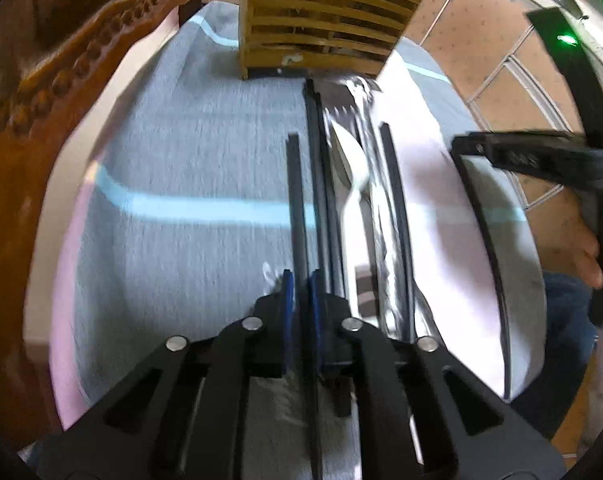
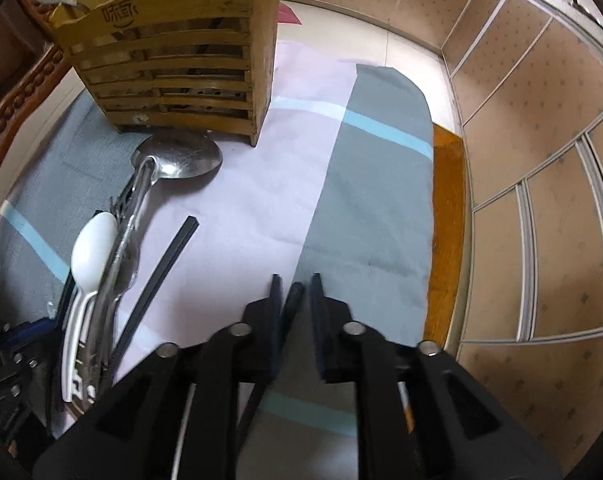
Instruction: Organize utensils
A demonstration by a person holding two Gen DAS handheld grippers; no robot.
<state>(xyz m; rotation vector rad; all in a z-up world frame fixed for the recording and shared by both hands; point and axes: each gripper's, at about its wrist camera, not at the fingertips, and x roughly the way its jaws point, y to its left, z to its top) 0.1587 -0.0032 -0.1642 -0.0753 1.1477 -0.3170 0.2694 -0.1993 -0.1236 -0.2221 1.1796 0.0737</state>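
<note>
Grey-pink striped cloth (image 2: 365,184) covers the table; tiled floor (image 1: 497,92), seemingly.

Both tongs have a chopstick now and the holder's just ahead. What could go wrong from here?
1. The right tongs hold their chopstick near its very end, and the jaws look slack around it; it may slip or swing.
2. The left chopstick lies close beside the pile: more chopsticks, white spoon. Lifting could drag them.
3. The holder has narrow slots; long sticks could catch on its rim.
</note>
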